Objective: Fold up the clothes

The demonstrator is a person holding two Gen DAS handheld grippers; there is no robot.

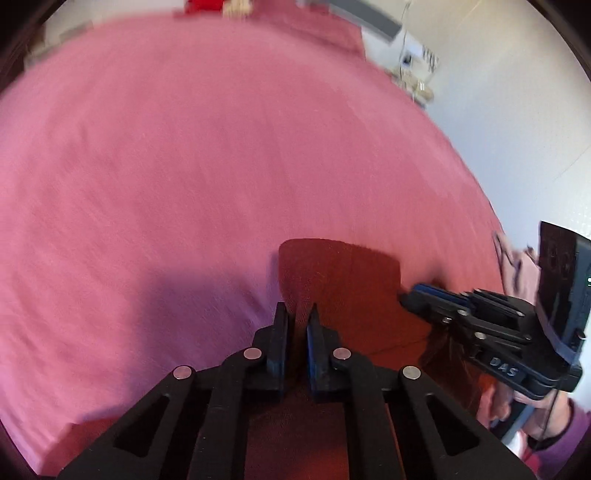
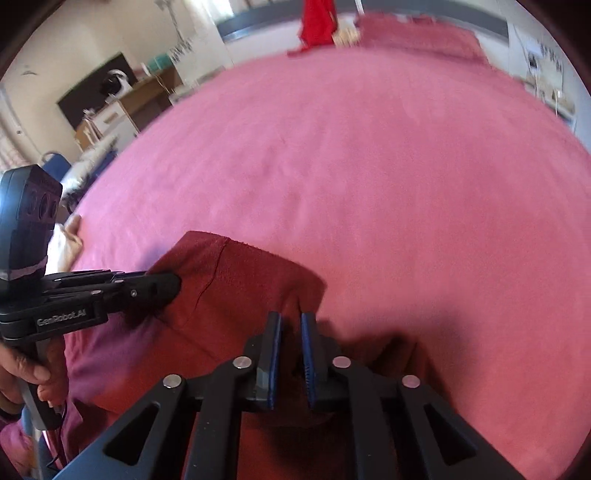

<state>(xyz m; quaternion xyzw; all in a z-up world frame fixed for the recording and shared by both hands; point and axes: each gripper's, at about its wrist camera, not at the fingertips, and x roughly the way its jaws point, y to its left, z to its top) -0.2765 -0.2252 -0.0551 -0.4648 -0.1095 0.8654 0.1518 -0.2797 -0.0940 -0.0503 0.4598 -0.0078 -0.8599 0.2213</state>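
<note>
Pinching a fold of dark red garment [image 1: 340, 280], the left gripper [image 1: 296, 314] has its two fingers [image 1: 280, 332] drawn close together with cloth bunched between them. The garment lies at the near edge of a bed covered by a pink bedspread [image 1: 221, 147], and its far edge shows as a rounded fold standing just beyond the fingertips. In the left wrist view the right gripper [image 1: 406, 295] comes in from the right side, its tip touching the garment's right edge, with the person's right hand [image 1: 535, 410] below it on the handle.

From the right wrist view, the right gripper [image 2: 291, 321] is likewise clenched on the garment [image 2: 240, 280], a ridge of fabric caught between its blue-padded fingers [image 2: 275, 350]. The left gripper [image 2: 173, 286] reaches in from the left and meets the cloth at its left corner; the left hand [image 2: 26, 365] wraps the grip beneath. The two grippers hold the same edge of the garment, near each other but apart.

Beyond the pink bedspread [image 2: 369, 166], a bright red item [image 2: 317, 26] sits at the far end of the bed, blurred. Wooden furniture [image 2: 147, 99] stands along the wall to the left.
</note>
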